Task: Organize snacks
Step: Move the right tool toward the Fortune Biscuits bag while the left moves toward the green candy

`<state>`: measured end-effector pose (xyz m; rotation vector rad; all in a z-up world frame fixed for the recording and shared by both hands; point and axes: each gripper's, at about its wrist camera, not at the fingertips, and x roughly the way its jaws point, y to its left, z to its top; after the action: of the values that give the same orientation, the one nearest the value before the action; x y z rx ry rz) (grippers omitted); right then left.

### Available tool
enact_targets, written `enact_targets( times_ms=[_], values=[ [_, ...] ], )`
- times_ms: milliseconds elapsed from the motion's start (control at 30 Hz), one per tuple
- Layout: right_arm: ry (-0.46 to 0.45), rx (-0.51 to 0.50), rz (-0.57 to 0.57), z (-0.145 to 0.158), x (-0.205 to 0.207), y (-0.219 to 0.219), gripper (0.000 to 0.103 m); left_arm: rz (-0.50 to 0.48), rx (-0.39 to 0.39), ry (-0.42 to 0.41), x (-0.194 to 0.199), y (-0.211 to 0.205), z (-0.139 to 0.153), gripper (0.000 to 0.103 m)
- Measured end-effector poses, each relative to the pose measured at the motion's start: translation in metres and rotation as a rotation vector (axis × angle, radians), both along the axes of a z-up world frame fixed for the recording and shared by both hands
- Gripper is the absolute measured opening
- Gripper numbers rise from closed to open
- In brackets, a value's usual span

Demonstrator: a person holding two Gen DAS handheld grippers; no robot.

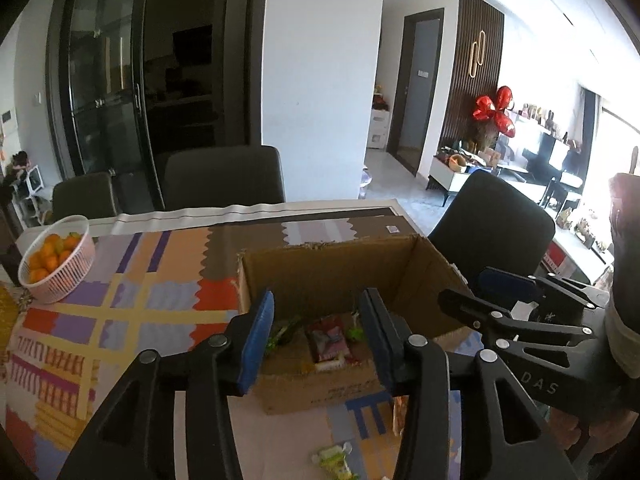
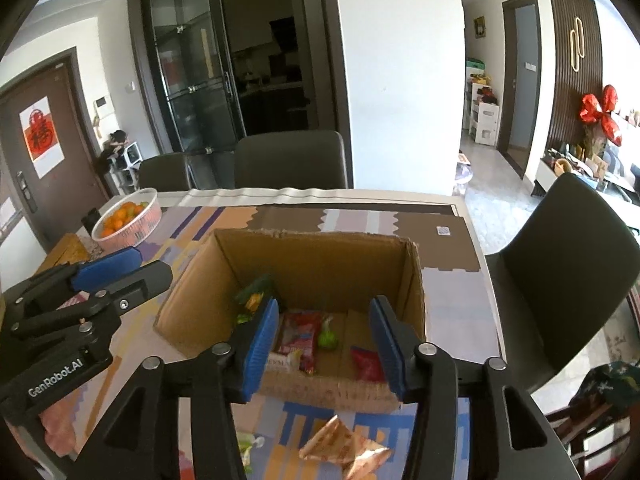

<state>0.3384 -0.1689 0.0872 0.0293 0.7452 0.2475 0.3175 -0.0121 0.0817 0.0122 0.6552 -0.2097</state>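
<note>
step: mid-sort, several snacks already in cardboard box (image 2: 320,264) | left gripper (image 1: 316,340) spread, empty, above box | right gripper (image 2: 324,344) spread, empty | next, likely: lower onto orange packet (image 2: 344,446) lying on table (image 2: 452,300) just before box, pinch, drop in

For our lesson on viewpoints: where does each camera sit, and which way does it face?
Left wrist: on the left gripper, facing the cardboard box; the right gripper shows at right.
Right wrist: on the right gripper, facing the box; the left gripper shows at left.
Shared: box, basket of oranges, chairs.
</note>
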Motion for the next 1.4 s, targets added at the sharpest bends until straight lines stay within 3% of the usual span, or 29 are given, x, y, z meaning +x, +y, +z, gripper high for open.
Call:
enact_targets(
  times_ms=[200, 633, 800, 1400],
  values=[
    [-0.021, -0.018, 0.039, 0.002, -0.026, 0.0, 0.062, -0.005, 0.056, -0.026, -0.027, -0.004, 0.007, 0.052],
    [-0.015, -0.064, 0.094, 0.001, -0.063, -0.004, 0.069, -0.019, 0.048, 0.017, -0.066, -0.01, -0.005, 0.057],
    [0.004, -0.093, 0.105, -0.007, -0.068, -0.007, 0.073, -0.023, 0.038, 0.062, -0.073, -0.011, -0.022, 0.057],
    [0.169, -0.22, 0.195, -0.073, -0.069, 0.0, 0.073, -0.011, 0.015, 0.274, -0.078, -0.013, -0.103, 0.058]
  ],
)
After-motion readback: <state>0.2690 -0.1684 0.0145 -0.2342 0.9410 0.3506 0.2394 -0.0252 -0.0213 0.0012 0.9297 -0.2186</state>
